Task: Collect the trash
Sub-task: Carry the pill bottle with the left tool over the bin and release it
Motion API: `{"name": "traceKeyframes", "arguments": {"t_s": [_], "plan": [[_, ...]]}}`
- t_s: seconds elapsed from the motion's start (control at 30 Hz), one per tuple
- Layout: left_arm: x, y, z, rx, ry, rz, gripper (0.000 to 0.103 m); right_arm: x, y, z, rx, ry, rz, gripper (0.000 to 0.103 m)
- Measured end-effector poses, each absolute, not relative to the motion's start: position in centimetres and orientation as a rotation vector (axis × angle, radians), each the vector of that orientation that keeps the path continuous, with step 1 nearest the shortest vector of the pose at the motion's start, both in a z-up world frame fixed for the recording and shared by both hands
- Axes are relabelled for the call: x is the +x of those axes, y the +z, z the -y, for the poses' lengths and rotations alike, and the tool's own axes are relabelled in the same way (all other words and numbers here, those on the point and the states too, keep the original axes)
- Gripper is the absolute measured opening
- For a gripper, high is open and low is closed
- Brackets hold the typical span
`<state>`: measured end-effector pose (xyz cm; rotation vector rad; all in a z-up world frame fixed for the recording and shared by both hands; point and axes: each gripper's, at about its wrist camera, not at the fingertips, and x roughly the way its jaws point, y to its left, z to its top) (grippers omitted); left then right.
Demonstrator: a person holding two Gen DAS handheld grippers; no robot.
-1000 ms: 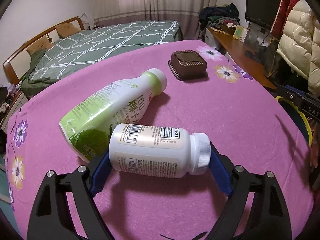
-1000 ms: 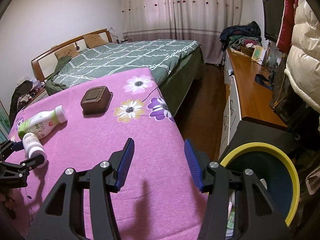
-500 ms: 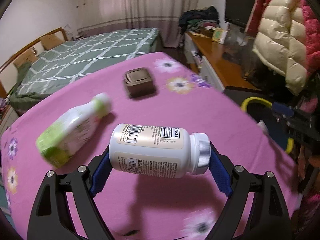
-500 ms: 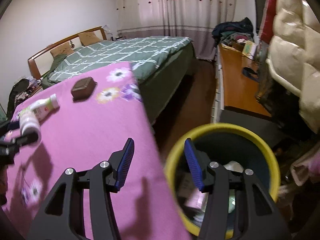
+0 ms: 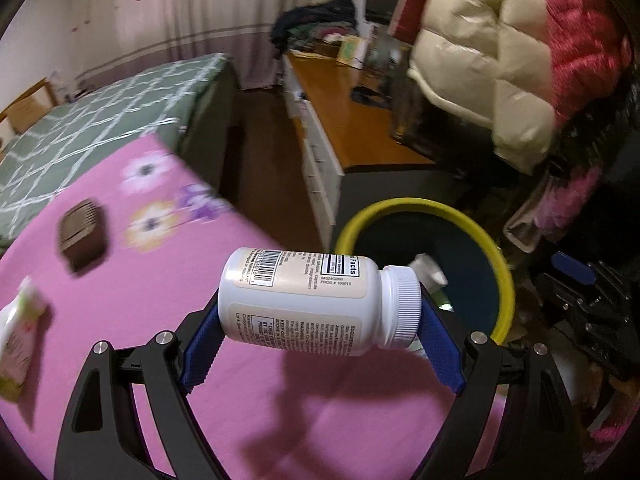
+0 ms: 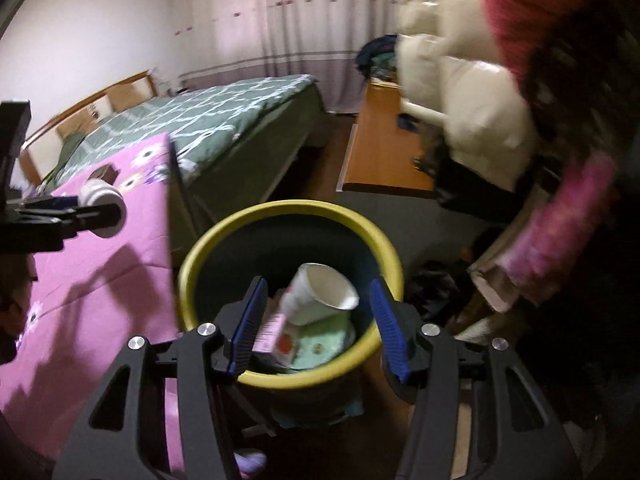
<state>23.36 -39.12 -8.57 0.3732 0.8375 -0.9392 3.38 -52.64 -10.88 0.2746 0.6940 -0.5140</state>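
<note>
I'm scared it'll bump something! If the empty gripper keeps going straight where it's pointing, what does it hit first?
Probably the white paper cup lying atop the trash inside the yellow-rimmed bin. The right gripper points down into the bin's mouth with nothing between, though depth is hard to judge.

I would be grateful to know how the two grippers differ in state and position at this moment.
The left gripper is shut on the white plastic pill bottle, held sideways; the right gripper is open and holds nothing. The left one hangs over the pink flowered tablecloth, short of the yellow-rimmed trash bin; the right one hovers above that bin. Both have blue pads on black fingers.
</note>
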Motion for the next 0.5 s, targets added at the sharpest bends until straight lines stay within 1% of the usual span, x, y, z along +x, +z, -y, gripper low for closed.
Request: {"name": "traceKeyframes", "arguments": {"t_s": [0.17,0.5], "plan": [[21.8,-10.0,44.8,0.414,-0.988,-0.877,0.085,1.2,-11.0,54.2,0.322,-0.552,-0.676,0.053],[19.7,-12.5,50.8,0.474,-1.012,-0.909,0.085,-1.9,-11.0,55.2,0.361,-0.613,-0.643,0.054]]}}
